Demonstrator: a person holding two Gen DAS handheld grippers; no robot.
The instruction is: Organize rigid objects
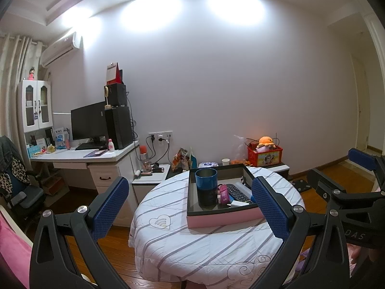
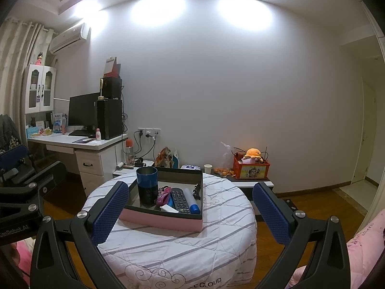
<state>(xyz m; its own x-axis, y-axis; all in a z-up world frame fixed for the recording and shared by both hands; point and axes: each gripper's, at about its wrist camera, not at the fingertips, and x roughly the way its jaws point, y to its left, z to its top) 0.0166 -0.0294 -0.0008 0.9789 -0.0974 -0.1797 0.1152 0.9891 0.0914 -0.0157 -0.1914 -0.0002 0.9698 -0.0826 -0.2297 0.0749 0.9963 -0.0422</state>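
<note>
Both tools are held back from the round, cloth-covered tabletop [image 2: 173, 252], well apart from everything on it. The left tool [image 1: 192, 207] and the right tool [image 2: 190, 214] are spread wide, and nothing is gripped by either. The pink-sided tray [image 2: 163, 222] sits at the tabletop's middle; a blue cup [image 2: 146, 184], a remote [image 2: 179, 200], a blue-capped tube [image 2: 192, 203] and a magenta item [image 2: 163, 196] are gathered in it, presumably for tidiness. The sorting is judged nearly finished.

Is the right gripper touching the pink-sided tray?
Apart. The right wrist view shows the right gripper with jaws open and empty, held short of the pink-sided tray on the quilt-covered round table.
</note>
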